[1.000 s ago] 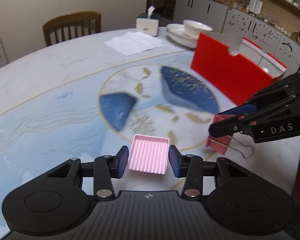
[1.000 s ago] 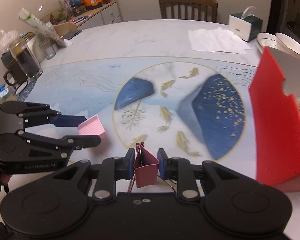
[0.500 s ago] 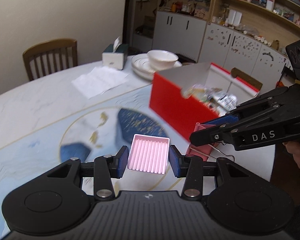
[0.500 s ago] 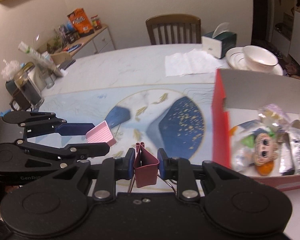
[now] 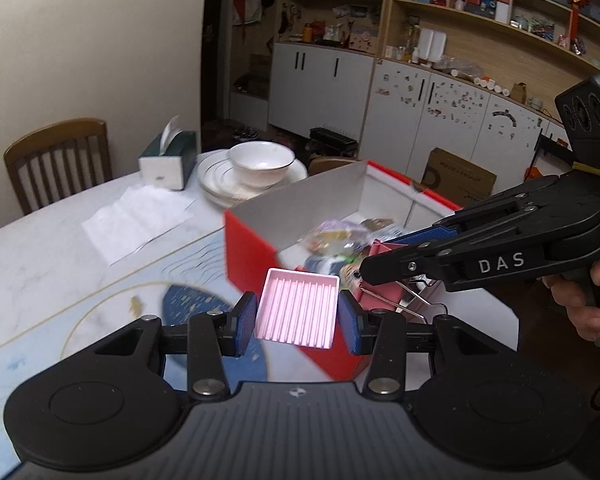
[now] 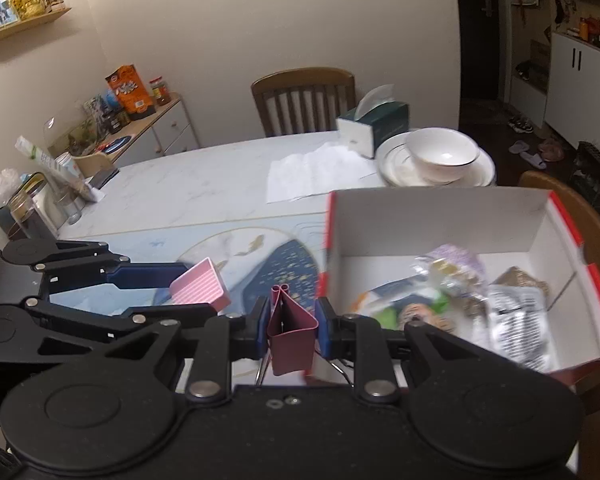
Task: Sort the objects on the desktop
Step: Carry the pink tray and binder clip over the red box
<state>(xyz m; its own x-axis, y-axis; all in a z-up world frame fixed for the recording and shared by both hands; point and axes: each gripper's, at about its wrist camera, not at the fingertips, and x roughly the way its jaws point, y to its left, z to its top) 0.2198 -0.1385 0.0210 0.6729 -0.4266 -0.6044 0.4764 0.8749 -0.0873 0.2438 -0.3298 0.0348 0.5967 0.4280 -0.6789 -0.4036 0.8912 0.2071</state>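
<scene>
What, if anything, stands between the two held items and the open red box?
Nothing visible does. The pink ridged tray in the left tool and the binder clip in the right tool hang by the red box's open top.

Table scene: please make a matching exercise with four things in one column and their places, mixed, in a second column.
Things:
1. pink tray
2. binder clip
3. white bowl
4. toy packets

Places:
A. on the stacked plates
B. in the left hand-held gripper
C. inside the red box
D. in the right hand-held gripper

Pairs: 1-B, 2-D, 3-A, 4-C
</scene>
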